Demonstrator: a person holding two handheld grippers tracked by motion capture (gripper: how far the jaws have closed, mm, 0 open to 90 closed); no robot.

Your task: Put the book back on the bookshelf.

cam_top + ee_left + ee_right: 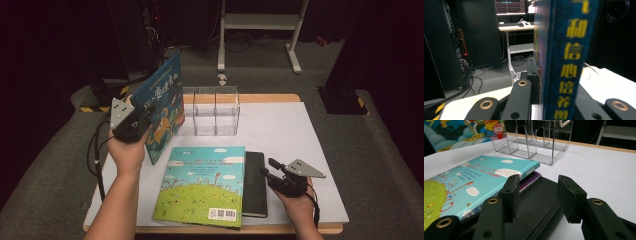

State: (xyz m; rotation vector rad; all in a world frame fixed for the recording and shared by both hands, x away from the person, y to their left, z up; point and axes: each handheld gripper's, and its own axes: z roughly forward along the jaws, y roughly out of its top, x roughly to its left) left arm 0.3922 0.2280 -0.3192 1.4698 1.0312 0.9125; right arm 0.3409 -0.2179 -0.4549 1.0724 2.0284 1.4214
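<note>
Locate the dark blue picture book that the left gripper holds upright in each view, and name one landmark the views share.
High view: the dark blue picture book stands upper left, clamped by the left gripper.
Left gripper view: its spine with yellow characters rises at centre between the jaws.
Right gripper view: its cover is at the top left corner.
Shared landmark: the white table.
</note>
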